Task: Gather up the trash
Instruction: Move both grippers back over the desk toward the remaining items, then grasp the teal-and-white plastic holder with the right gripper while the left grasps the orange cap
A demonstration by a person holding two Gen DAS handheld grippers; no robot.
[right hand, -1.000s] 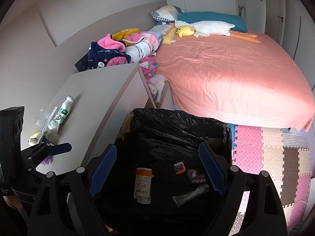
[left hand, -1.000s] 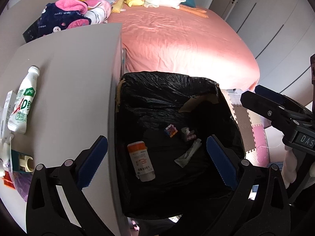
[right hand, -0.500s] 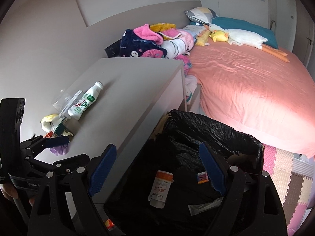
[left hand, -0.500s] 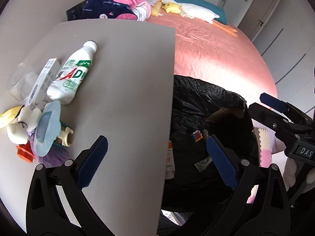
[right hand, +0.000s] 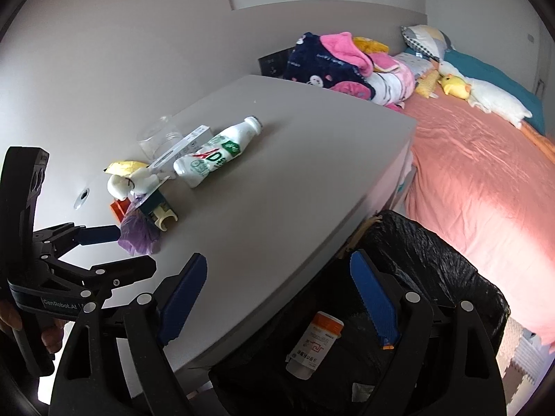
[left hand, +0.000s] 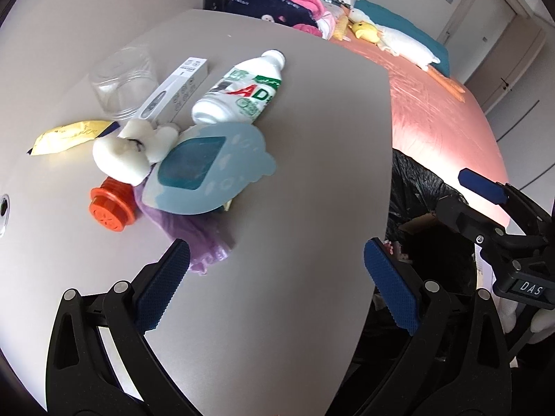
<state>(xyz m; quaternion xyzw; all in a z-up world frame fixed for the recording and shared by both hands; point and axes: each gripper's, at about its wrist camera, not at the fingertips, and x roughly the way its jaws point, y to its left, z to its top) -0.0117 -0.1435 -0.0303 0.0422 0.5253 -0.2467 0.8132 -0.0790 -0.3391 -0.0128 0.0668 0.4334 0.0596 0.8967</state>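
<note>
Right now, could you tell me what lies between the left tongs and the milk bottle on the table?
In the left wrist view, a purple bag and a light-blue card lie between the open left tongs and the milk bottle.

A lived-in home bedroom is lying before me: a bed (right hand: 485,173) in a pink sheet is taking up one side, pillows (right hand: 421,38) and plush toys (right hand: 454,85) are crowding its head, and foam play mats (right hand: 520,343) are covering the floor.
</note>
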